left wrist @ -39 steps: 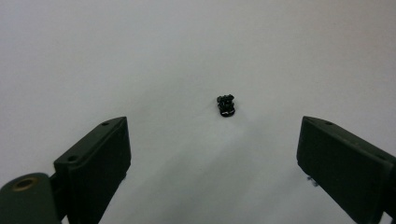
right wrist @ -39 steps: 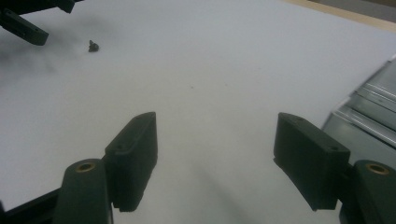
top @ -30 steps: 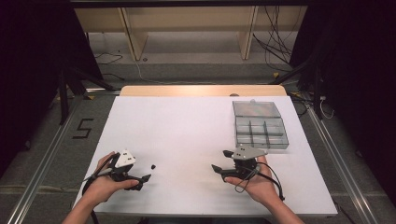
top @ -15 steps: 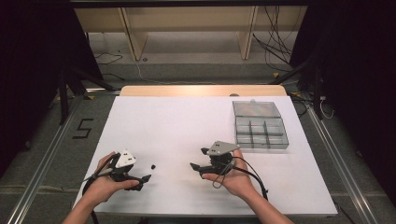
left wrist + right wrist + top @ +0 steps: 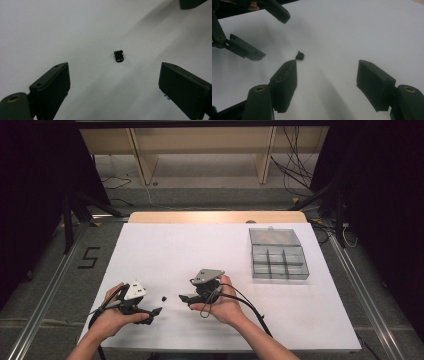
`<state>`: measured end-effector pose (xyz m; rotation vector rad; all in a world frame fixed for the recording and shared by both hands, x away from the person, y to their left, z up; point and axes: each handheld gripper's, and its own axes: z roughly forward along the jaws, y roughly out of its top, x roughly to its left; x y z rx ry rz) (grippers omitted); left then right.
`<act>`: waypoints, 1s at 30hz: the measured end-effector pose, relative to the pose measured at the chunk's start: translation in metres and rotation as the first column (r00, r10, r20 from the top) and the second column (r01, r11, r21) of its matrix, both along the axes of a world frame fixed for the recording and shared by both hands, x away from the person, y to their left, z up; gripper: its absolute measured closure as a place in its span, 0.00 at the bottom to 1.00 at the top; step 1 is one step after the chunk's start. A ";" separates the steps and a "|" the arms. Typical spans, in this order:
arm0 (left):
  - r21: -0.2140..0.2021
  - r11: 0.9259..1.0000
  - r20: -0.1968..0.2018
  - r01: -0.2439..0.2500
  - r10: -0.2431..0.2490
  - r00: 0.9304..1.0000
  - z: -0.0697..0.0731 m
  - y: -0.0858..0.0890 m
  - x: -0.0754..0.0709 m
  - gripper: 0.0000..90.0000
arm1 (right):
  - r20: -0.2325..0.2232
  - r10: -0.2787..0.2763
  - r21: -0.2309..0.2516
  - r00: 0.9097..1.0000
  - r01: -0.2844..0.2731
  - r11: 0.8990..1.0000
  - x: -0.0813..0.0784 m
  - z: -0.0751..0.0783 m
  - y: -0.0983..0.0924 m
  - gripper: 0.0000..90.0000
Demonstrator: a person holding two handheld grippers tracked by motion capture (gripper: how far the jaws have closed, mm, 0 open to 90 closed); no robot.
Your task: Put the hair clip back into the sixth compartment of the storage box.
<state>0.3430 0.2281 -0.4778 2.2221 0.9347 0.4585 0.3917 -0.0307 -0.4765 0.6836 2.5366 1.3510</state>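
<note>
A tiny black part [image 5: 164, 298] lies on the white table [image 5: 225, 245] near its front, between my two grippers. My left gripper [image 5: 152, 312] rests low at the part's left, open, with nothing between its jaws. In the left gripper view the part [image 5: 119, 55] sits just beyond the open left gripper [image 5: 113, 68]. My right gripper [image 5: 186, 292] is close on the part's right, also open and empty. In the right gripper view the part [image 5: 300, 56] lies just past the left jaw of the right gripper [image 5: 328, 63], with the left gripper [image 5: 262, 32] facing it.
A clear plastic box [image 5: 277, 255] with several compartments stands at the table's right back, its lid open. A wooden strip [image 5: 215, 216] runs along the far edge. Cables trail from both grippers toward the front edge.
My right gripper has travelled left across the table, from near the box to just beside the small black part. The left gripper has stayed where it was.
</note>
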 end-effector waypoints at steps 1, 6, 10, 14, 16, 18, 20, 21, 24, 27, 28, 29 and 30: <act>0.001 1.000 0.000 0.002 -0.002 1.000 0.000 0.000 0.000 0.11 | -0.002 0.002 -0.004 1.000 -0.002 1.000 0.001 -0.001 0.004 0.38; -0.004 1.000 0.003 0.002 -0.002 1.000 0.000 -0.002 0.000 0.11 | -0.018 0.022 -0.023 1.000 -0.023 0.999 0.005 -0.006 0.021 0.39; -0.004 1.000 0.005 0.004 -0.004 1.000 0.000 -0.002 0.000 0.11 | -0.041 0.032 -0.047 0.999 -0.034 0.998 0.008 -0.012 0.037 0.41; -0.003 1.000 0.005 0.005 -0.005 1.000 0.000 -0.003 -0.001 0.11 | -0.060 0.037 -0.054 0.997 -0.040 0.998 0.010 -0.015 0.046 0.42; 0.003 1.000 0.005 0.008 -0.008 1.000 0.000 -0.002 0.000 0.11 | -0.065 0.045 -0.062 0.997 -0.049 0.997 0.010 -0.016 0.051 0.43; 0.002 1.000 0.005 0.008 -0.008 1.000 0.000 -0.002 0.000 0.11 | -0.073 0.050 -0.078 0.996 -0.056 0.995 0.012 -0.018 0.058 0.46; -0.002 1.000 0.007 0.006 -0.006 1.000 0.000 -0.003 -0.001 0.11 | -0.077 0.053 -0.082 0.996 -0.060 0.995 0.012 -0.019 0.061 0.47; 0.003 1.000 0.006 0.009 -0.009 1.000 0.000 -0.002 -0.001 0.11 | -0.081 0.052 -0.085 0.995 -0.059 0.995 0.012 -0.019 0.063 0.48; 0.003 1.000 0.006 0.009 -0.009 1.000 0.001 -0.002 -0.001 0.11 | -0.091 0.058 -0.090 0.994 -0.066 0.994 0.013 -0.021 0.070 0.52; 0.004 1.000 0.004 0.011 -0.011 1.000 0.001 -0.002 -0.001 0.11 | -0.097 0.060 -0.103 0.993 -0.070 0.992 0.013 -0.022 0.075 0.55; 0.005 1.000 0.004 0.010 -0.010 1.000 0.001 -0.002 -0.001 0.11 | -0.100 0.058 -0.101 0.993 -0.069 0.992 0.014 -0.023 0.076 0.57; 0.007 1.000 0.004 0.013 -0.013 1.000 0.000 -0.002 -0.001 0.11 | -0.099 0.062 -0.105 0.993 -0.072 0.992 0.014 -0.023 0.076 0.58; 0.006 1.000 0.004 0.012 -0.012 1.000 0.000 -0.002 -0.001 0.11 | -0.102 0.064 -0.110 0.993 -0.075 0.991 0.015 -0.024 0.077 0.61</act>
